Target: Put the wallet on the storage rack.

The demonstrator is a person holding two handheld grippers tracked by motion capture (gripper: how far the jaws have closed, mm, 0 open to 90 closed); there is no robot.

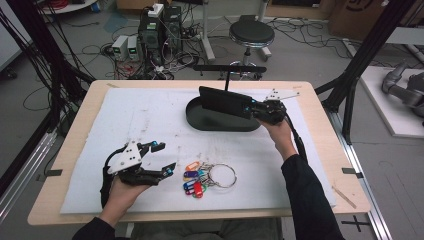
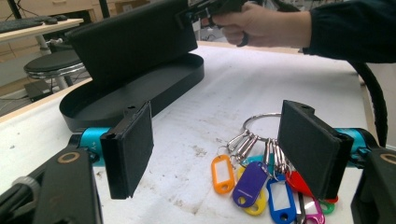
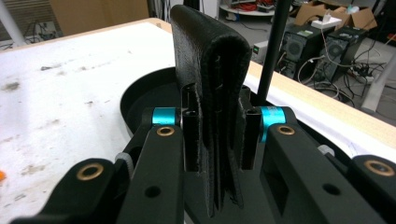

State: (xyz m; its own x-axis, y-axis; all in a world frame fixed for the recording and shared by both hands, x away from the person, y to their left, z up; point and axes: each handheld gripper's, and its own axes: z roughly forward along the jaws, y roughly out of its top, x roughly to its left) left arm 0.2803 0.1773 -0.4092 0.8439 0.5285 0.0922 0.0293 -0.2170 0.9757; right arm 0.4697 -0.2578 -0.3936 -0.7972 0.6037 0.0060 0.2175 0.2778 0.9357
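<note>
- The right gripper (image 1: 254, 108) was seen closed on a black wallet (image 1: 223, 101), its pads pressed against the two faces near one short end, as shown in the right gripper view (image 3: 212, 112).
- The wallet was held on edge, folded spine uppermost, just above a black oval tray (image 1: 200, 120) at the far middle of the table; whether its lower edge touched the tray floor could not be told.
- The wallet was judged to be light, soft and leather-like: several loose layers were seen hanging between the pads (image 3: 190, 135), so some sag at the free end could be expected when it was carried by one end.
- A hold across both faces, close to the fold, was judged soundest, since there the layers were bound together; a pinch on one flap alone could have let it fall open.
- The textured surface was judged unlikely to slip, and nothing about the wallet looked fragile.
- The left gripper (image 1: 162, 156) was held wide open with nothing between its pads, resting low over the white mat (image 1: 150, 115) at the near left.
- Just beside it lay a bunch of coloured key tags (image 1: 193, 180) on a metal ring (image 1: 222, 175), well apart from the tray; in the left gripper view the key tags (image 2: 252, 182) lay ahead of the open jaws, untouched.
</note>
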